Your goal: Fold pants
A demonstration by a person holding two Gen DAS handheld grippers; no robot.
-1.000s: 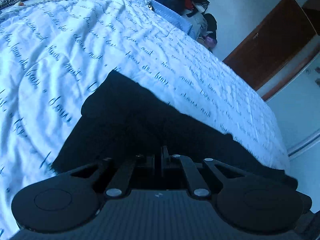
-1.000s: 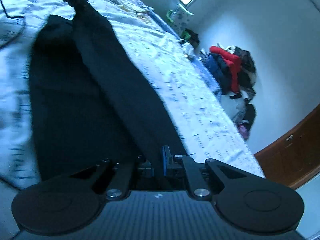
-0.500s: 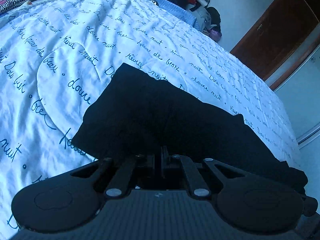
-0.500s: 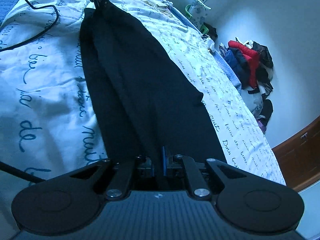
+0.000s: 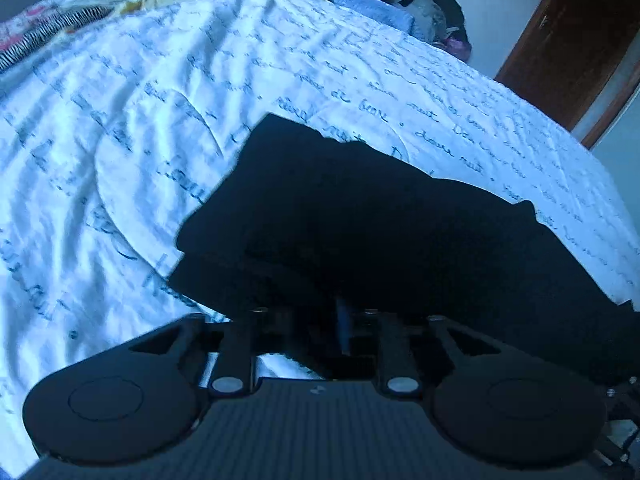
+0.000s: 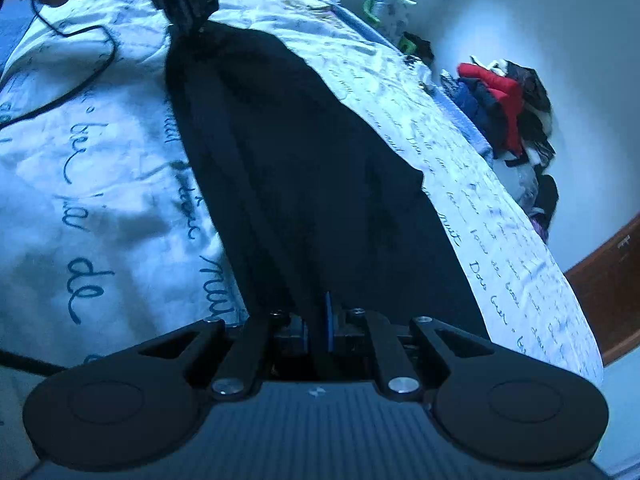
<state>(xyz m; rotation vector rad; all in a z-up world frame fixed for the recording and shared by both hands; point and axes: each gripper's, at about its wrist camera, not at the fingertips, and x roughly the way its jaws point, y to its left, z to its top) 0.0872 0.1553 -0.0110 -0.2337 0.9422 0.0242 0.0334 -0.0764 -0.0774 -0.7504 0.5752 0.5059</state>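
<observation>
The black pants (image 5: 360,216) lie on a white bedspread with blue script. They are doubled lengthwise into a long strip (image 6: 304,160). My left gripper (image 5: 320,312) is shut on one end of the pants; it also shows far off in the right wrist view (image 6: 192,28), pinching the far end of the strip. My right gripper (image 6: 320,320) is shut on the near end of the strip. The fabric runs between the two, low over the bed.
The bedspread (image 5: 140,120) fills most of both views. A black cable (image 6: 80,76) lies on it at the left. A heap of clothes (image 6: 504,100) sits by the wall. A brown door (image 5: 572,40) stands at the right. Patterned bedding (image 5: 60,28) lies far left.
The pants have come down from hanging to lie stretched low over the bed. The left gripper has drawn closer to the right one, and the fabric has spread flatter.
</observation>
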